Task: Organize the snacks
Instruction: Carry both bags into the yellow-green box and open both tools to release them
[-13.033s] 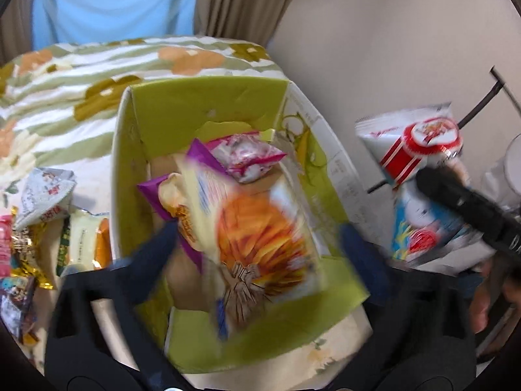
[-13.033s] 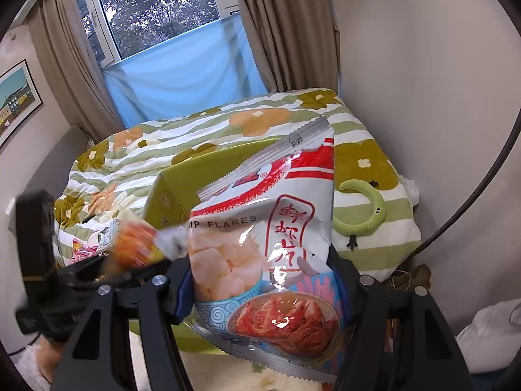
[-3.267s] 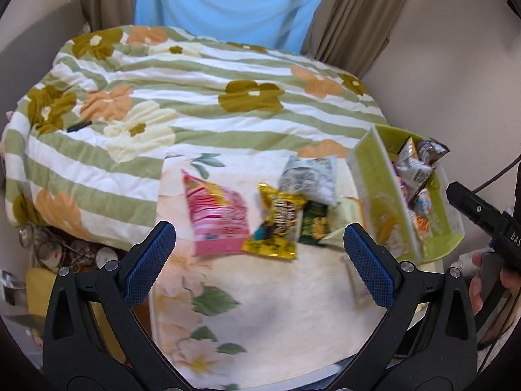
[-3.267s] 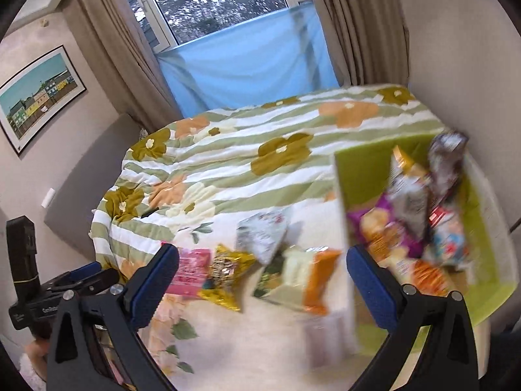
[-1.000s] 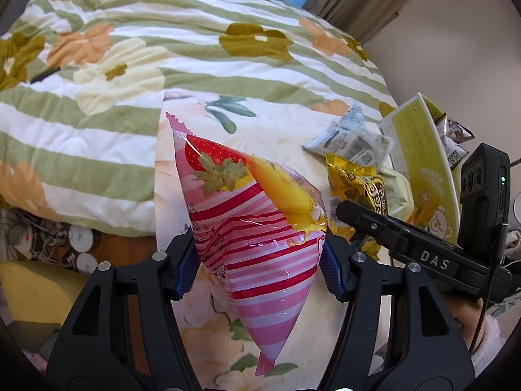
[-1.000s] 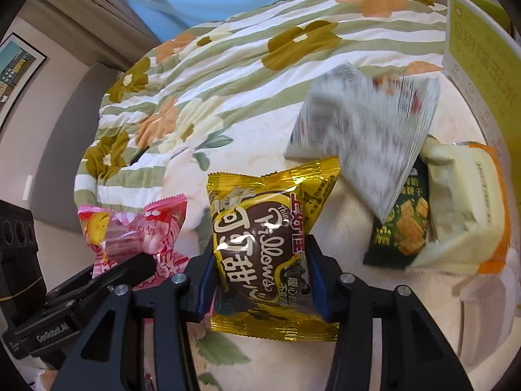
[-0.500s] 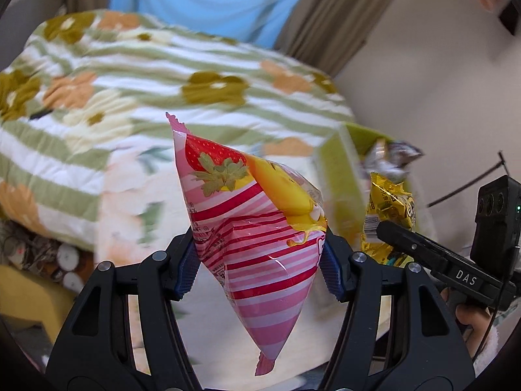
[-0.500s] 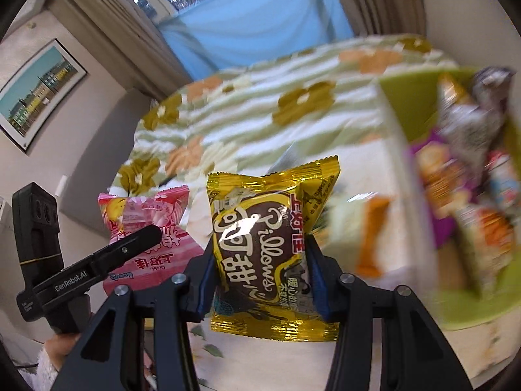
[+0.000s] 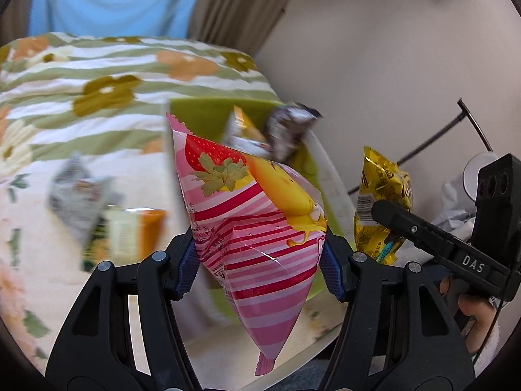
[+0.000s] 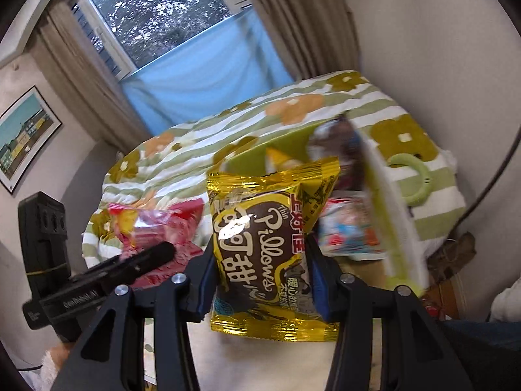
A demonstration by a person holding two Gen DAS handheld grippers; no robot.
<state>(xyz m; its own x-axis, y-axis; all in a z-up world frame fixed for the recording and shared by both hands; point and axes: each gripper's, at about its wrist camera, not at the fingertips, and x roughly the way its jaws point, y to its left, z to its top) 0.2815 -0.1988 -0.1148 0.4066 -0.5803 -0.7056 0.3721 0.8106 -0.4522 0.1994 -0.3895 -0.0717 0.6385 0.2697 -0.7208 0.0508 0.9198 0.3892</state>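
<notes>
Pink striped cone-shaped packet (image 9: 260,228) is clamped in the left tool (image 9: 260,260); crinkly gold foil pouch (image 10: 270,254) is pinched by the right tool (image 10: 260,280), green box (image 10: 390,228) just beyond.

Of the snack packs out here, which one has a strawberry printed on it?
The pink striped pack clamped in the left tool. The right tool grips a gold pack instead.

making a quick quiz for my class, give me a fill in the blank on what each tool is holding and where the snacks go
1. The left tool is shut on a pink striped bag printed with a red ____.
2. The right tool grips a ____ Pillows bag.
3. Snacks already sorted stand inside the ____ box.

Missing words: strawberry; gold; green
</notes>
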